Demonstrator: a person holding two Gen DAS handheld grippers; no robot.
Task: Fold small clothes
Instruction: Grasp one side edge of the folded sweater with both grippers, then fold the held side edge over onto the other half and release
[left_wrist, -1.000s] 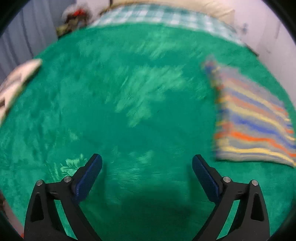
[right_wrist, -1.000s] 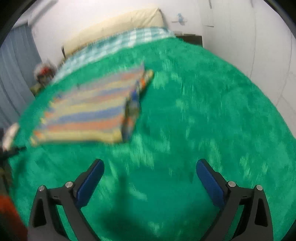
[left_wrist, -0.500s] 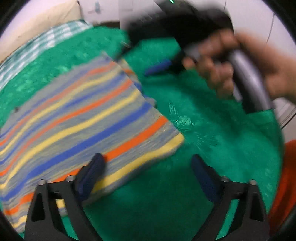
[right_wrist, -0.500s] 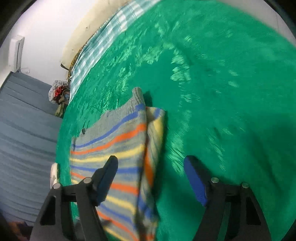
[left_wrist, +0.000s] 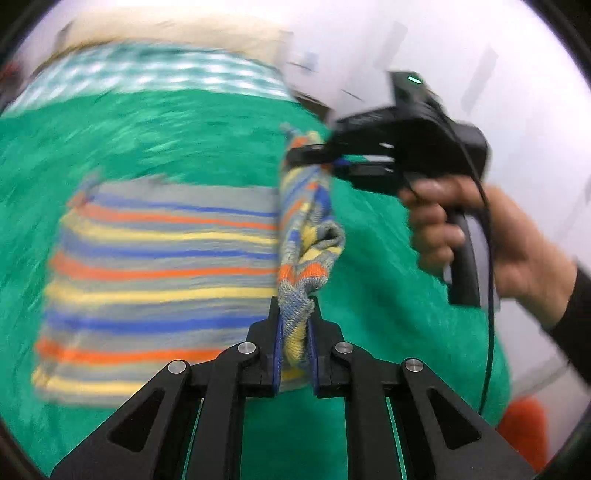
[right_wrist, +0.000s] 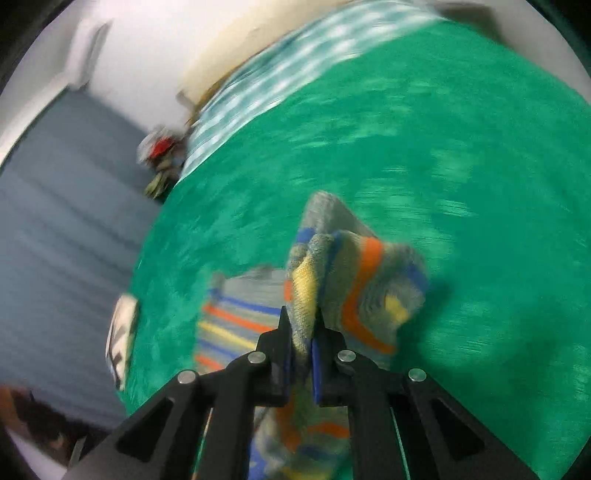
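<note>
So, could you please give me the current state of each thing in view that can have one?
Left tongs: shut on the striped garment's edge.
Right tongs: shut on the same garment.
Striped garment: partly folded, one edge lifted and bunched, the rest flat on the green blanket.
Right hand: gripping the tongs' handle.

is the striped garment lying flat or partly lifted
Partly lifted: the left gripper and right gripper pinch the striped garment along one raised edge.

Both wrist views look closely along their fingers, sharing the striped garment (left_wrist: 166, 266).
</note>
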